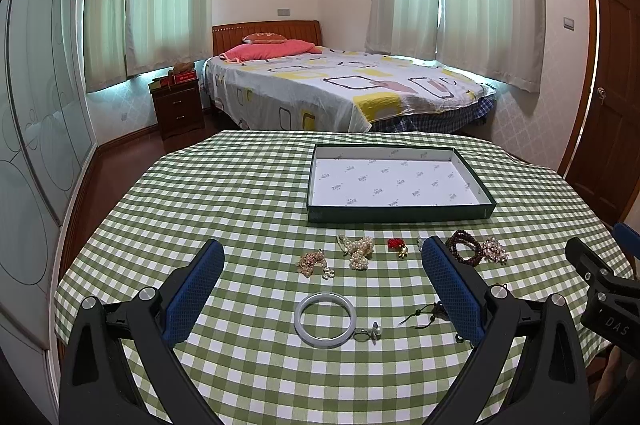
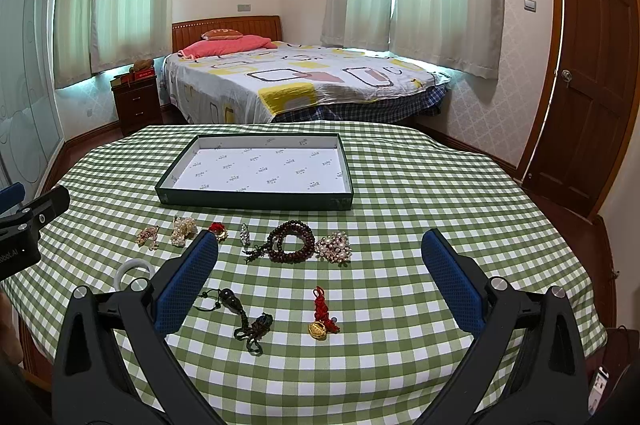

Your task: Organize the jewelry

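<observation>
Jewelry (image 2: 290, 246) lies loose near the empty box (image 2: 256, 199); nothing is sorted yet. Both the left gripper (image 1: 322, 267) and right gripper (image 2: 320, 259) hover spread wide, empty; next, pinch one piece.

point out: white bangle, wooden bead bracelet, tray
white bangle (image 1: 325, 321), left wrist view, near band of the ring.
wooden bead bracelet (image 2: 291, 246), right wrist view, beads on left of coil.
tray (image 2: 256, 200), right wrist view, near outer wall.

So the left gripper (image 1: 322, 279) is hovering wide open over the checkered tabletop (image 1: 240, 193), a white bangle (image 1: 325, 320) sitting between its blue fingers (image 1: 192, 289). Bead and pearl pieces are lying further out, just before the empty green tray (image 1: 400, 215).
</observation>
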Available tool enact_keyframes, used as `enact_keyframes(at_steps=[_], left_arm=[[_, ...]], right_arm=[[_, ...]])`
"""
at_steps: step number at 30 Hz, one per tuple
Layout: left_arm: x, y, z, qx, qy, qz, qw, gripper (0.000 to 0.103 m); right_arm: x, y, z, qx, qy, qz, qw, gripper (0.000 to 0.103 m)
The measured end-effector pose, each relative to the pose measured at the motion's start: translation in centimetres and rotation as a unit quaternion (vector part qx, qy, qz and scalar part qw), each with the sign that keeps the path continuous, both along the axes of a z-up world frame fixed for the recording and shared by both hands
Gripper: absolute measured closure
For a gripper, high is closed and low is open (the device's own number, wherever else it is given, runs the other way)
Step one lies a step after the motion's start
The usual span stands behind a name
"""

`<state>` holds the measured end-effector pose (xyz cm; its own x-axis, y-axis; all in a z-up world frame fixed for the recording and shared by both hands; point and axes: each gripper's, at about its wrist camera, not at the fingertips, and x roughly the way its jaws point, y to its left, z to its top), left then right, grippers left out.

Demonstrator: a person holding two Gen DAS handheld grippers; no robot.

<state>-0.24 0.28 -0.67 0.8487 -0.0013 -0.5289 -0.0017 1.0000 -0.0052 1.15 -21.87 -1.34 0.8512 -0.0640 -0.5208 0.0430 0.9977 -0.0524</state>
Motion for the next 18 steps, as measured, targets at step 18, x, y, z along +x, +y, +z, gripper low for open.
enact_keyframes(at_steps=[18], left_arm=[[-0.23, 0.29, -0.52, 0.000, 0.003, 0.000, 1.0000, 0.007]], right_arm=[[-0.05, -0.03, 0.09, 0.000, 0.000, 0.001, 1.000, 0.004]])
